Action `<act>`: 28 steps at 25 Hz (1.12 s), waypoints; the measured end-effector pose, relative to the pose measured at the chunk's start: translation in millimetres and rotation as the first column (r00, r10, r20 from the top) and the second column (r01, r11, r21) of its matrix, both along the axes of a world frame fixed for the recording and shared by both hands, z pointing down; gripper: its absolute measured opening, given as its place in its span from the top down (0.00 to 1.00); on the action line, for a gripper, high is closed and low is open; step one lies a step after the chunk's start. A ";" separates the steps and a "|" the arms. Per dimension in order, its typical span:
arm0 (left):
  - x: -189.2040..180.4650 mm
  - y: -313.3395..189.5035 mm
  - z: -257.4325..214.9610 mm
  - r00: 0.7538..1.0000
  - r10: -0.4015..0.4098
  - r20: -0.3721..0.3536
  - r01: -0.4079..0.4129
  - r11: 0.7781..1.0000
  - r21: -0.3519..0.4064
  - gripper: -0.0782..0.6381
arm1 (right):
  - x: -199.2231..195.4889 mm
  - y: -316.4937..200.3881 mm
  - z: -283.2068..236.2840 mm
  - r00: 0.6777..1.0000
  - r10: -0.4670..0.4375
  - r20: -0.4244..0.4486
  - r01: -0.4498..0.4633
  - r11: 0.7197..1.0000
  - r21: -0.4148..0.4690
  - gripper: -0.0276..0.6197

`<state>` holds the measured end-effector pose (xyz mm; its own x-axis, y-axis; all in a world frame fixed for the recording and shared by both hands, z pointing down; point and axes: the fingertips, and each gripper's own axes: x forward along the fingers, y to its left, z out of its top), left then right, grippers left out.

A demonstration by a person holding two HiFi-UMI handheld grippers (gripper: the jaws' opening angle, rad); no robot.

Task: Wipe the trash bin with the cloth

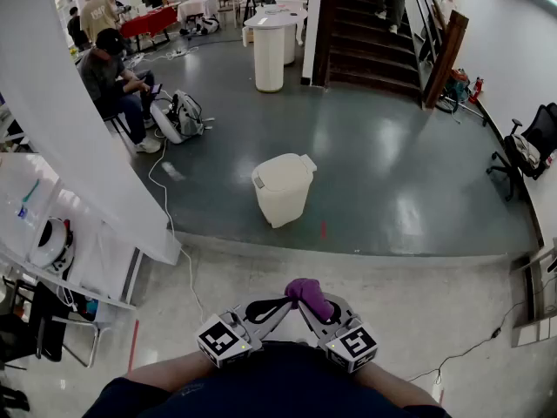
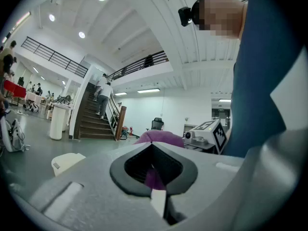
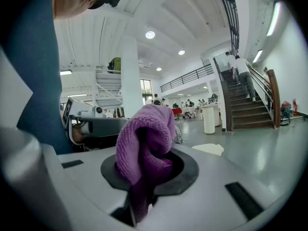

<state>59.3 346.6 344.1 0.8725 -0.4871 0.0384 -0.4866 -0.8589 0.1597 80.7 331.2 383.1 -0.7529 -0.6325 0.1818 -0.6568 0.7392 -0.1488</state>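
Observation:
The cream trash bin [image 1: 283, 188] stands lid-down on the dark floor a few steps ahead; it also shows small as the bin [image 2: 67, 161] and the bin [image 3: 208, 149]. Both grippers are held close to my body, tips together. My right gripper [image 1: 311, 308] is shut on the purple cloth [image 1: 308, 295], which bulges out of its jaws as a thick fold [image 3: 144, 138]. My left gripper [image 1: 283, 305] is shut too, with a small strip of the cloth [image 2: 154, 178] caught between its jaws and the main lump [image 2: 156, 137] just beyond them.
A white pillar [image 1: 61, 111] and shelving [image 1: 52, 233] stand at my left, with a cable [image 1: 170, 225] trailing over the floor. A seated person [image 1: 113, 77], a backpack [image 1: 178, 116], a round white column [image 1: 269, 55], stairs [image 1: 374, 33] and an office chair [image 1: 526, 151] lie farther off.

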 end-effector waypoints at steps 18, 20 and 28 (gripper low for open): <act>17.9 -7.2 1.6 0.999 -0.028 0.019 0.028 1.000 0.011 0.90 | 23.2 -8.3 1.7 1.000 -0.009 0.016 0.009 1.000 -0.003 0.84; 21.7 -8.7 2.4 0.999 -0.033 0.027 0.033 0.999 0.011 0.90 | 27.6 -10.9 1.5 1.000 -0.010 0.014 0.010 1.000 -0.001 0.84; 48.6 -20.7 7.7 0.998 -0.064 0.027 0.064 0.998 0.002 0.90 | 53.0 -21.4 11.0 0.999 -0.031 0.028 0.031 0.999 -0.008 0.84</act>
